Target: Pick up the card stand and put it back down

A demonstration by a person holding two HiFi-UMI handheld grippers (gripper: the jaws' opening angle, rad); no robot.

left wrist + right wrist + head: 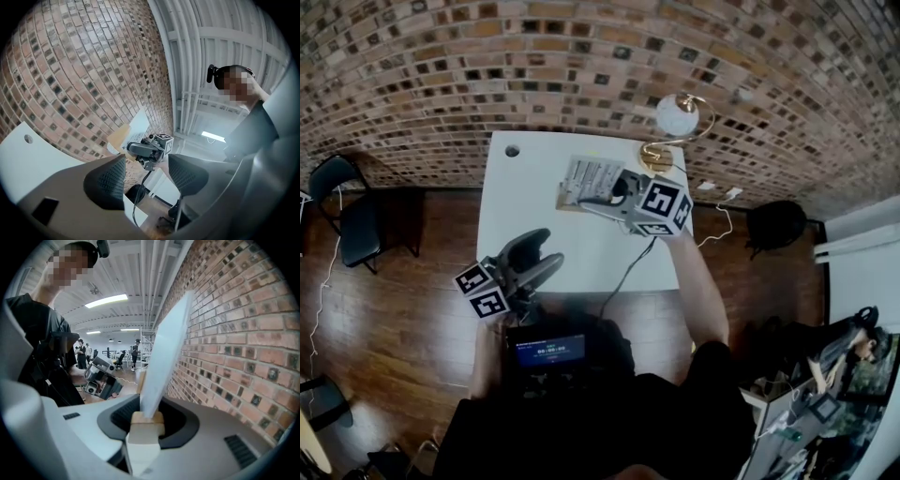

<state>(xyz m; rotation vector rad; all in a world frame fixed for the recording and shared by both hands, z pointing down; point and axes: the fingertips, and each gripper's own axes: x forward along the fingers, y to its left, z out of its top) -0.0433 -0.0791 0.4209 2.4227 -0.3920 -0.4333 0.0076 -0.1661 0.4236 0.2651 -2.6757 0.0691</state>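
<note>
Hovering over the near left part of the white table [525, 178], the left gripper [546, 251] has its jaws apart with nothing between them, probably idle because one hand is enough for this job. Further right, the right gripper [592, 204] is closed partway on the wooden foot of the card stand [161, 362], pinching it low so the white card rises free above the jaws. The stand hangs clear of the table, near the lamp [675, 117]. Setting it back down looks like the step left.
</note>
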